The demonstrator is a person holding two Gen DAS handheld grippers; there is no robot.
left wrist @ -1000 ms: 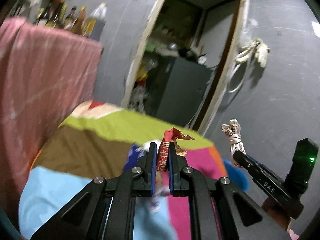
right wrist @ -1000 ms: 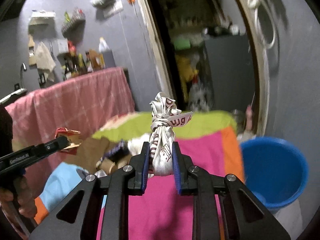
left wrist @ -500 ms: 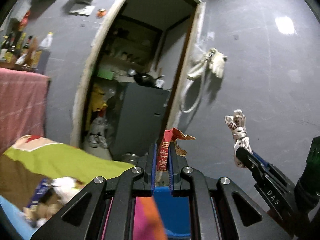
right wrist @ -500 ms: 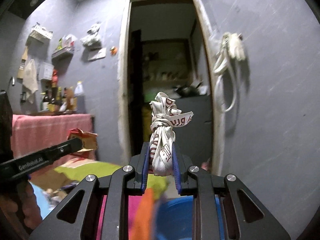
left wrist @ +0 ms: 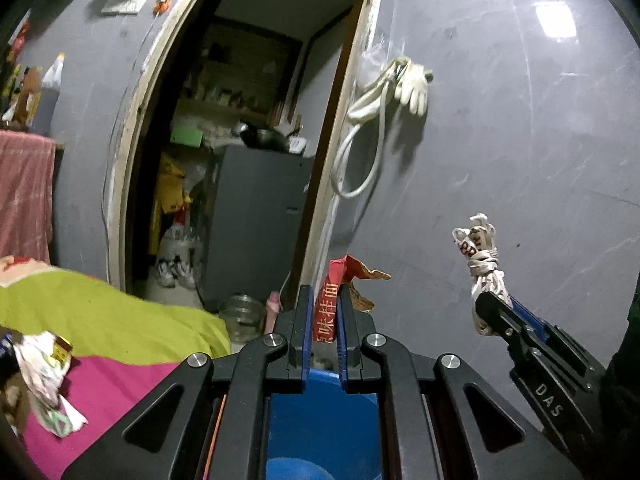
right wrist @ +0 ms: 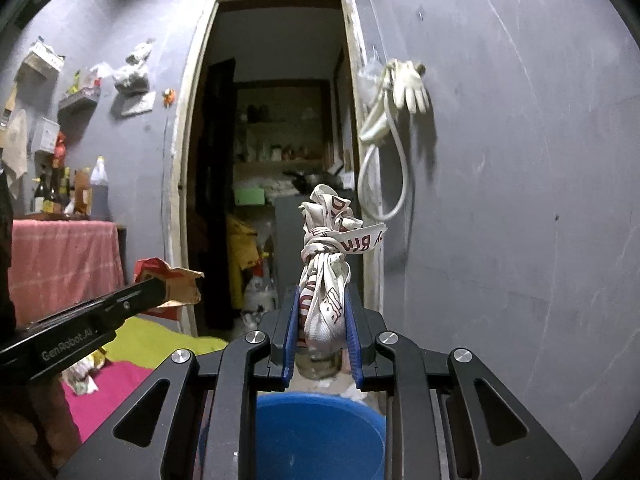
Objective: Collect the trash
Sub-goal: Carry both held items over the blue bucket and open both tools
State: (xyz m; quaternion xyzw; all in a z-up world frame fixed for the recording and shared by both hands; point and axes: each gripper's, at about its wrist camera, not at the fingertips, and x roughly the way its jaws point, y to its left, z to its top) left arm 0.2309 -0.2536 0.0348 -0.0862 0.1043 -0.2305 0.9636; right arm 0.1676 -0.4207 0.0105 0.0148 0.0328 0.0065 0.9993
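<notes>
Gripping a red torn wrapper (left wrist: 334,300) at lower centre, the left tongs (left wrist: 323,320) hang above the blue bucket (left wrist: 324,428). Right tongs (right wrist: 320,320) pinch a knotted white bag (right wrist: 326,272) mid-frame, over the same bucket's rim (right wrist: 320,404), more litter (left wrist: 44,376) lying lower left.

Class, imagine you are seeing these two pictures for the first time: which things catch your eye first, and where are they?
First, the trash held up: a knotted white bag pinched in the right gripper, and a torn red wrapper pinched in the left gripper. Just below both sits a bright blue bucket. Behind them, a pale glove and hose hang on the grey wall right of the dark doorway.
</notes>
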